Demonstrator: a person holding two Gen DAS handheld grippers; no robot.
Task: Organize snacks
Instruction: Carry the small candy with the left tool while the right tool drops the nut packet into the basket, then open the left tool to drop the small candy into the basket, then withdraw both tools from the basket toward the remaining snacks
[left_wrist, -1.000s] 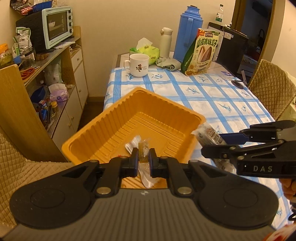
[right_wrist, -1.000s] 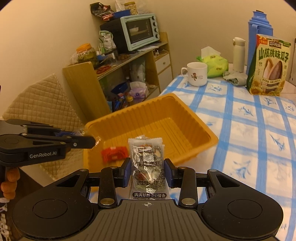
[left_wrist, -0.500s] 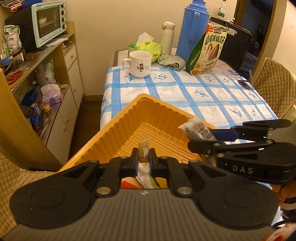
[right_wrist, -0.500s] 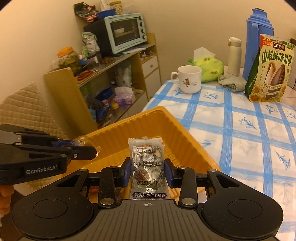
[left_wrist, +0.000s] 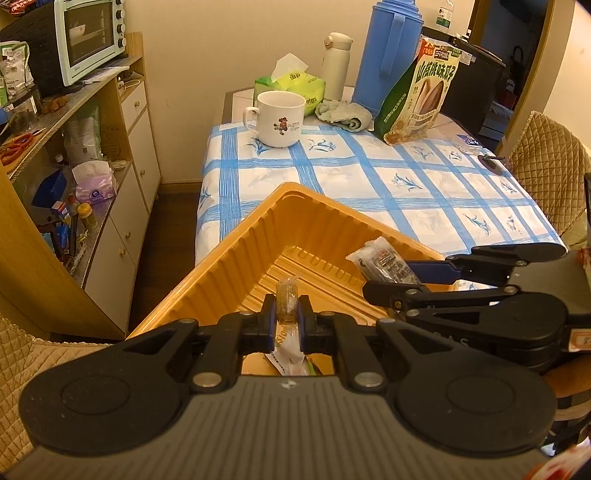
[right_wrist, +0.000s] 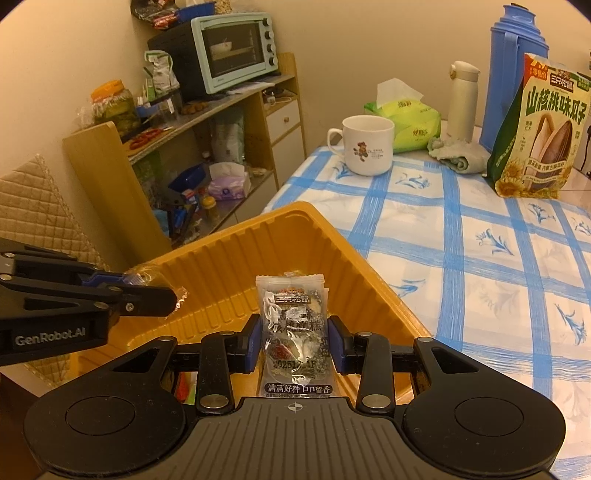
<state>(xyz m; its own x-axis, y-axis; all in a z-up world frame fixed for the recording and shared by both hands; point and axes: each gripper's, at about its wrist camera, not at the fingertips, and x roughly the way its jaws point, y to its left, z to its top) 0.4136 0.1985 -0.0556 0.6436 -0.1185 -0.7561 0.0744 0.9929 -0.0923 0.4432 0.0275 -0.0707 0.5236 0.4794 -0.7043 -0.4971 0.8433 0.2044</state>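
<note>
Left gripper (left_wrist: 287, 318) clamps small brown candy (left_wrist: 287, 300), poised above orange tray (left_wrist: 236, 258). Right gripper (right_wrist: 293, 343) pinches clear snack packet (right_wrist: 293, 325), long axis upright, also over tray. Tray lies directly below both; either may drop.

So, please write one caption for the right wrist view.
Right gripper holds a clear snack packet above the orange tray.
</note>
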